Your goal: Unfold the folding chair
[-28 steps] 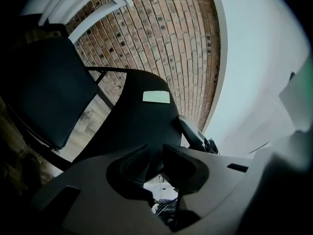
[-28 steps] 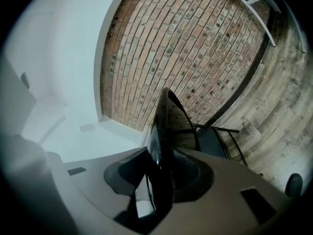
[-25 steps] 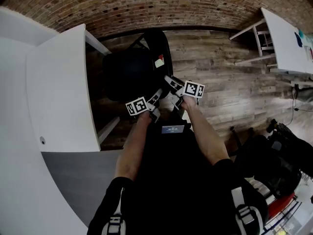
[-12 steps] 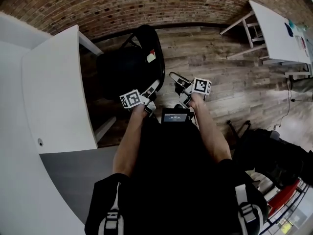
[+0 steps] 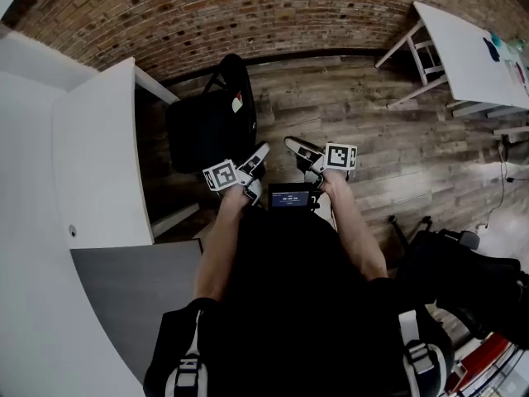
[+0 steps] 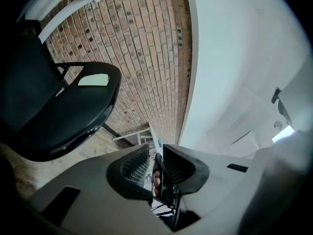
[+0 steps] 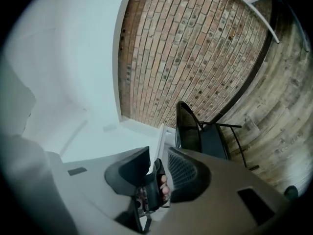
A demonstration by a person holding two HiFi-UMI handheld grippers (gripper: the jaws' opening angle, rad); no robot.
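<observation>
Facing the unfolded folding chair (image 5: 213,126): left tool (image 5: 261,151) open, empty; right tool (image 5: 293,145) closing, empty

We hold both forearms (image 5: 216,251) out ahead, side by side, and the gripper tips angle toward each other. Our left gripper (image 5: 259,152) has its jaws a narrow gap apart, empty. Our right gripper (image 5: 291,145) has wider jaws, closing with nothing between them.
</observation>
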